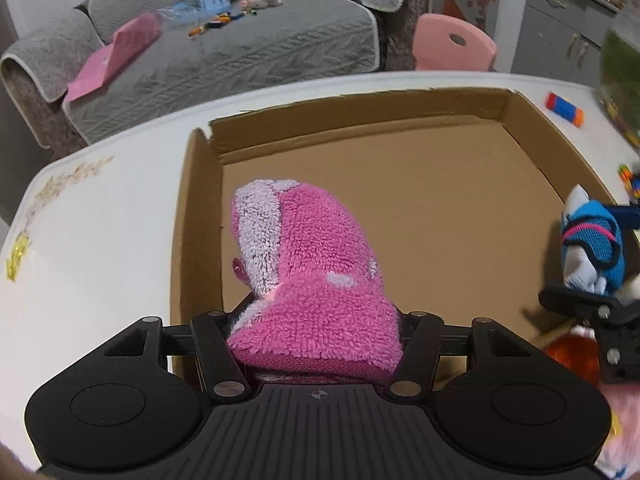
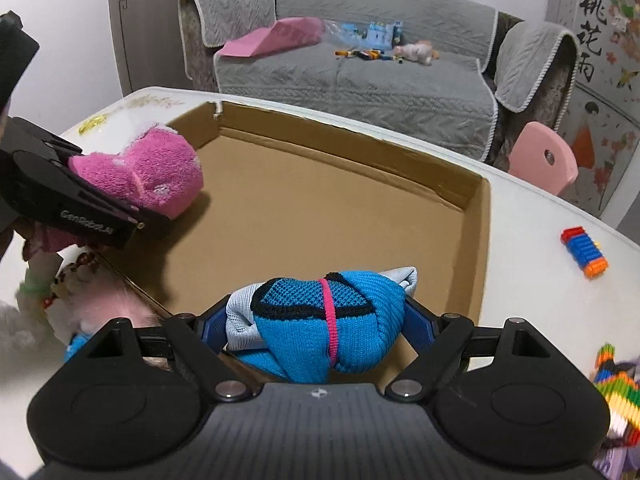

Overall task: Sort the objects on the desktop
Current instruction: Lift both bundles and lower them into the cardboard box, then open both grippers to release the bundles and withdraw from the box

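The cardboard box (image 2: pixel 352 216) lies open-topped on the white worktop (image 1: pixel 100 248), its low walls standing on all sides and its brown floor bare across the middle and far end, giving free room inside. Bare worktop runs along the box's left wall and far wall; past the right wall lies a small brick toy (image 2: pixel 583 252), well apart from the box. The left gripper (image 1: pixel 316 332) is over the box's near left corner, jaws partly closed and pressed against a pink fluffy sock (image 1: pixel 308 280), which they hold above the box floor. The right gripper (image 2: pixel 320 336) is over the box's near wall, jaws set wider and clamped on a rolled blue sock (image 2: pixel 316 328). Soft toys (image 2: pixel 80 296) crowd the worktop just outside the box's near left corner.
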Demonstrator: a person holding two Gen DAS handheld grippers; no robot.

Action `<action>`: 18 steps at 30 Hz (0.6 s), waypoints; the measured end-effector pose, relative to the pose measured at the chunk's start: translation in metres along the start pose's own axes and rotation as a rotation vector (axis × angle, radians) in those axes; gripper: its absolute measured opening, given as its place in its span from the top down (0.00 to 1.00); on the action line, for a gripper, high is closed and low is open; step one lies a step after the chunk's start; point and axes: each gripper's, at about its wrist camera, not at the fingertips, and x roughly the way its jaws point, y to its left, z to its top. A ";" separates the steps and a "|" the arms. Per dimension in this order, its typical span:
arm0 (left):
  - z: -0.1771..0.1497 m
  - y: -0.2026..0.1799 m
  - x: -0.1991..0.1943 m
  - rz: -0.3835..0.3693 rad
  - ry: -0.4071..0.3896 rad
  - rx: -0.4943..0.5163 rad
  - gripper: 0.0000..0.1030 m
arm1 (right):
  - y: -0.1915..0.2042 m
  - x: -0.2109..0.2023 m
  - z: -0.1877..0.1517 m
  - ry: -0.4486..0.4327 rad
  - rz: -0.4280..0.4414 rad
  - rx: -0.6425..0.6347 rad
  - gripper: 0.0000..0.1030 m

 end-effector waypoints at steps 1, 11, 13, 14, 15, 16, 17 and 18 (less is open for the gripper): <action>-0.004 -0.002 -0.003 -0.004 0.002 0.006 0.36 | -0.001 -0.004 -0.001 0.004 0.004 0.005 0.20; -0.045 -0.020 -0.027 -0.041 0.008 0.015 0.33 | 0.001 -0.024 -0.024 0.041 0.009 0.030 0.18; -0.049 -0.024 -0.027 -0.036 0.011 0.031 0.26 | 0.003 -0.026 -0.025 0.043 0.005 0.024 0.16; -0.049 -0.025 -0.027 -0.036 0.010 0.034 0.25 | 0.004 -0.026 -0.025 0.047 0.001 0.022 0.16; -0.049 -0.025 -0.028 -0.034 0.006 0.030 0.22 | 0.005 -0.026 -0.024 0.047 -0.002 0.022 0.15; -0.048 -0.025 -0.030 -0.037 0.002 0.024 0.15 | 0.005 -0.026 -0.023 0.042 -0.007 0.018 0.14; -0.047 -0.024 -0.033 -0.048 -0.008 0.013 0.13 | 0.005 -0.027 -0.023 0.036 -0.010 0.015 0.12; -0.046 -0.023 -0.038 -0.058 -0.025 0.003 0.13 | 0.005 -0.028 -0.022 0.028 -0.011 0.013 0.12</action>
